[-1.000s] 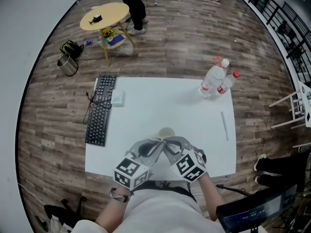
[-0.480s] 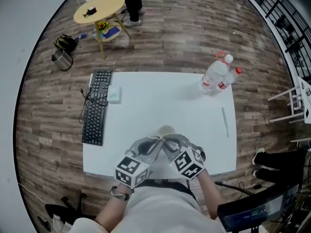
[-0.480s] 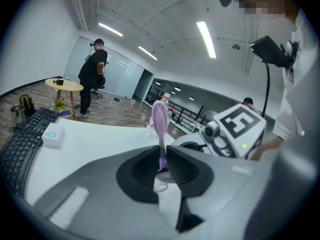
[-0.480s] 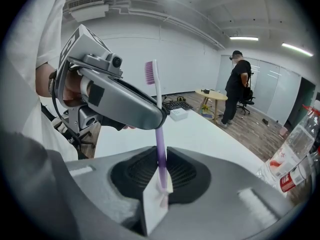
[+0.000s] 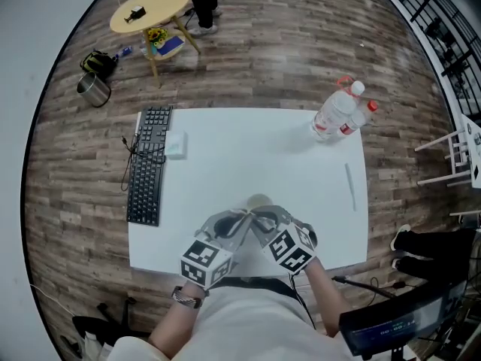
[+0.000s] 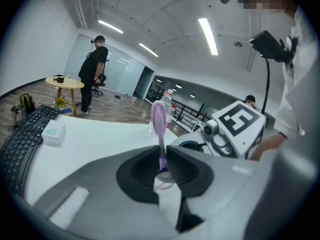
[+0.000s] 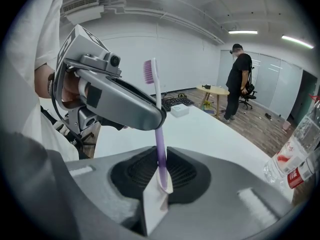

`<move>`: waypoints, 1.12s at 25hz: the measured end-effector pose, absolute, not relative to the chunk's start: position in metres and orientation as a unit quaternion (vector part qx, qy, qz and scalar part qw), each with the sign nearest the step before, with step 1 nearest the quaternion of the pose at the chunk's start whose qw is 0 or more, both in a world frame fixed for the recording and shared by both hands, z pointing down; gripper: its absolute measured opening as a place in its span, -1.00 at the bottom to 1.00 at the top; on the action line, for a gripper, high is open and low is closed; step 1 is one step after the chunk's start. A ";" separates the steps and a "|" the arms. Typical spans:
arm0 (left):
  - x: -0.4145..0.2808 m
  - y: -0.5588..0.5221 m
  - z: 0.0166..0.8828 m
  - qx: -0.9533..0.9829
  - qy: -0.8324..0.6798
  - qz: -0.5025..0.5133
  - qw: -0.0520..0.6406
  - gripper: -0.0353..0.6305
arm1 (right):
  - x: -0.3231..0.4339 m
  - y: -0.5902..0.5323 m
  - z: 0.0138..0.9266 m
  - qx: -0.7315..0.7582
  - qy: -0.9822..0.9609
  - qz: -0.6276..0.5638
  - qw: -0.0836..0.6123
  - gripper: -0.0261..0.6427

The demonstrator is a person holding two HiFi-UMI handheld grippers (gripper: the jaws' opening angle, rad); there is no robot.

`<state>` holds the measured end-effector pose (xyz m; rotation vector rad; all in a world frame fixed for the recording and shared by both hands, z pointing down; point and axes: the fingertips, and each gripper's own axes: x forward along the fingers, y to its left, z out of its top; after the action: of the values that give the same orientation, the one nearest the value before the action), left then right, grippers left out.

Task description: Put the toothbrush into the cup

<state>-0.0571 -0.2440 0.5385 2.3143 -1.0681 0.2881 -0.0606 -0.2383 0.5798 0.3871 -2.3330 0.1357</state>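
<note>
Head camera looks steeply down on the white table point(image 5: 248, 149); gripper cameras, close behind their jaws, seemingly share it.

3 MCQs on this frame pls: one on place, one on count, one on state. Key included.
1. Where does the keyboard lie on the table?
A) left edge
B) right edge
C) centre
2. How many water bottles stand at the far right corner?
A) one
B) two
C) four
3. The left hand-held gripper is:
A) open and empty
B) shut on the toothbrush
C) shut on a bottle

Key:
1 A: the head view shows it along the left edge.
2 B: two capped bottles stand side by side.
3 B: its pads press the purple handle.
</note>
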 end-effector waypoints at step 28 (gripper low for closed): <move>-0.053 -0.251 0.560 0.853 -0.382 0.120 0.336 -0.74 | -0.057 -0.244 0.602 0.161 -0.902 0.088 0.390 -0.76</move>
<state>-0.0528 -0.2512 0.5600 2.2239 -0.9963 0.3128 -0.0575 -0.2441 0.6019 0.4101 -2.2923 0.2239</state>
